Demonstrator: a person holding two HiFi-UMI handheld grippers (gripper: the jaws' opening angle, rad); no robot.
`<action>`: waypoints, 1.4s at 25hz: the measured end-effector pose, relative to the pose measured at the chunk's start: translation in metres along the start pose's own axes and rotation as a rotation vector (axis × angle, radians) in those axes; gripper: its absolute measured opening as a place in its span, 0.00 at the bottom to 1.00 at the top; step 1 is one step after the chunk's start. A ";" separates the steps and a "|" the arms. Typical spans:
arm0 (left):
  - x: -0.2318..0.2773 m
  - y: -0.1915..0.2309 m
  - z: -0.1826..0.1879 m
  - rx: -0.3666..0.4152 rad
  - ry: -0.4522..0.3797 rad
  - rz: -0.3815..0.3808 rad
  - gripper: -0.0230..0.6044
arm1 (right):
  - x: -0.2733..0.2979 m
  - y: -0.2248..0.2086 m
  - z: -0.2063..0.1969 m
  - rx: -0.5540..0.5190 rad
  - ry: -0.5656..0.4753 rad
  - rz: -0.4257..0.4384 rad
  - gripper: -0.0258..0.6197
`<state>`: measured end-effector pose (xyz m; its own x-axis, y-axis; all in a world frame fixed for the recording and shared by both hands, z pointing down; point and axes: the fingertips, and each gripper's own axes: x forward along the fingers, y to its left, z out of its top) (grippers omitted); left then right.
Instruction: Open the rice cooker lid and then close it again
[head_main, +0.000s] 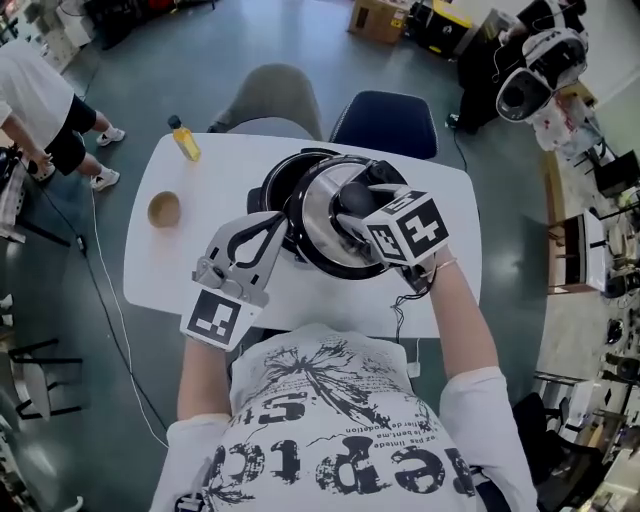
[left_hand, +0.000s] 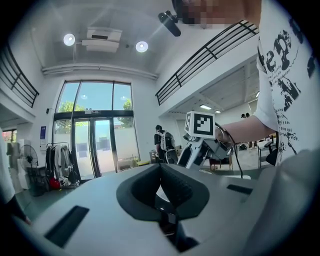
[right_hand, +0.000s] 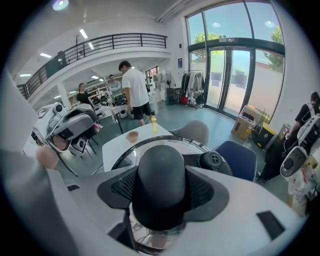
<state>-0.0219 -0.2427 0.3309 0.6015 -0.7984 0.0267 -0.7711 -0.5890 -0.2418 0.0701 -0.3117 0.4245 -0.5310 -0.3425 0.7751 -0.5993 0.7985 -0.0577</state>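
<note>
Plainly, the right claw (head_main: 357, 205) has the lid's black knob (right_hand: 161, 180) pinched between its two pads, its jaws about half apart because the knob fills the gap. The glass lid (head_main: 320, 222) hangs below and ahead of that claw. It is tilted, so its underside faces back toward the person. It appears lifted clear of the black rice cooker (head_main: 278, 180), which sits just beyond and to the left of the claw on the white table (head_main: 160, 270).

The left claw (head_main: 282, 228) is closed, jaw tips together with nothing between them. It points roughly level at the cooker's near side, with the lid's rim just beside its tips.

The main risk is the grip itself. The knob is domed and looks smooth, and the whole lid hangs from that one point at a slant. If the pads sit high on the dome, the lid could swivel or slide out and strike the pot's rim or the table.

Lowering it while tilted could also seat one edge first and leave it askew. The rim could also clip the left claw, which is so near.

A bowl (head_main: 163, 209) and a bottle (head_main: 184, 138) stand well out to the left of the left claw and seem safe.
</note>
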 end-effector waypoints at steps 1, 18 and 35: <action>-0.002 0.007 -0.002 0.014 0.005 -0.006 0.06 | 0.007 0.002 0.006 0.002 0.002 0.001 0.49; -0.017 0.098 -0.039 -0.053 0.019 -0.008 0.06 | 0.088 0.006 0.054 0.033 0.074 -0.043 0.49; -0.005 0.099 -0.031 -0.093 -0.027 0.012 0.06 | 0.101 -0.001 0.054 0.079 0.001 -0.049 0.50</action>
<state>-0.1071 -0.3010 0.3370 0.5967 -0.8024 -0.0019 -0.7935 -0.5897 -0.1505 -0.0154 -0.3737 0.4689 -0.4992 -0.3791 0.7791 -0.6699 0.7391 -0.0696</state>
